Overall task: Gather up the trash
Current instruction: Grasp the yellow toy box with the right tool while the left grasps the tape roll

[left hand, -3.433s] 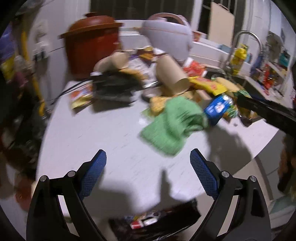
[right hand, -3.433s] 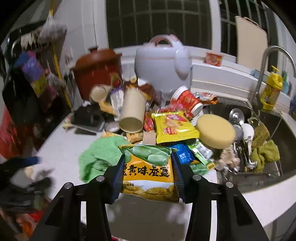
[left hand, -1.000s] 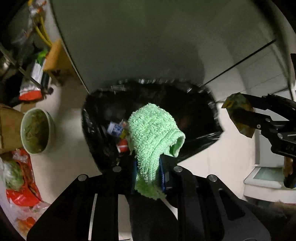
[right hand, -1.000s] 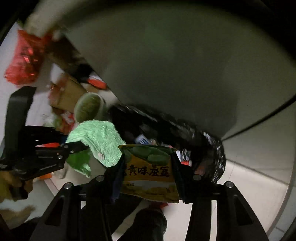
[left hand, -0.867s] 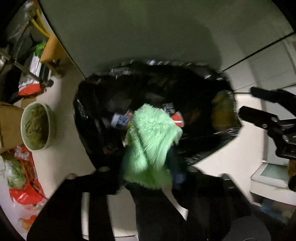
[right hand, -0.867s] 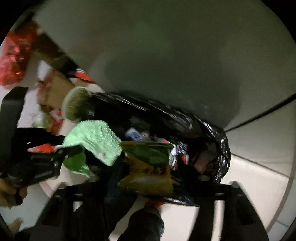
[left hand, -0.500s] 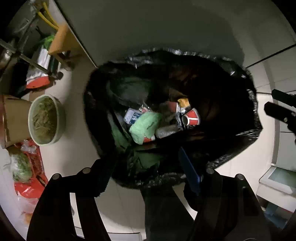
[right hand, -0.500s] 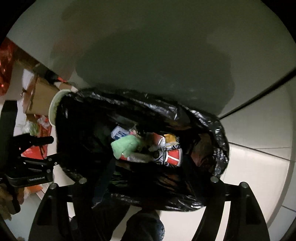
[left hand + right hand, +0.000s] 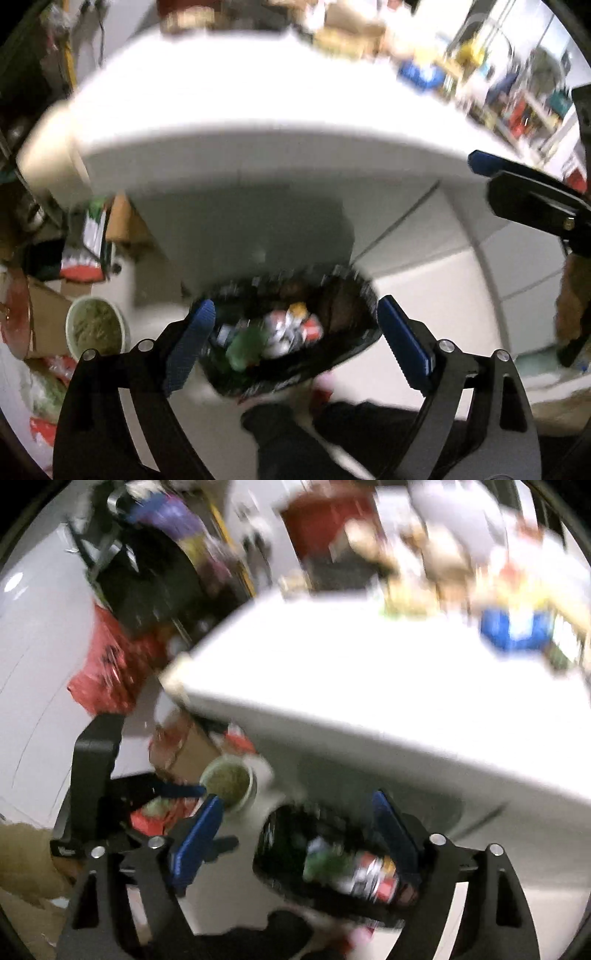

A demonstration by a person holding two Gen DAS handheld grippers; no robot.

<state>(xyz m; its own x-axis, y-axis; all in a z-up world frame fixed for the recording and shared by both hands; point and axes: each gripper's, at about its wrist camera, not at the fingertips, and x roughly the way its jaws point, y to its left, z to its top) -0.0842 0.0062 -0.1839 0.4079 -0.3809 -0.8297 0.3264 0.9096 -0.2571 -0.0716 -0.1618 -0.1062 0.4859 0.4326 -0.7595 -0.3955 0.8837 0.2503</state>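
A black trash bag (image 9: 343,354) sits on the floor below the white counter edge (image 9: 236,122), holding a green cloth (image 9: 243,347) and several wrappers and cups. It also shows in the right wrist view (image 9: 280,845). My left gripper (image 9: 295,347) is open and empty above the bag. My right gripper (image 9: 299,838) is open and empty, also above the bag. More trash lies blurred on the counter, including a blue packet (image 9: 517,627). Both views are motion-blurred.
A bowl of green food (image 9: 96,328) stands on the floor left of the bag, next to a cardboard box (image 9: 40,317). A red bag (image 9: 107,664) hangs at the left. A red pot (image 9: 325,520) stands at the counter's back.
Both grippers let go of their loads into the bag, the green cloth and the snack packet, and opened. Both have since swung upward, so the counter is back in view.
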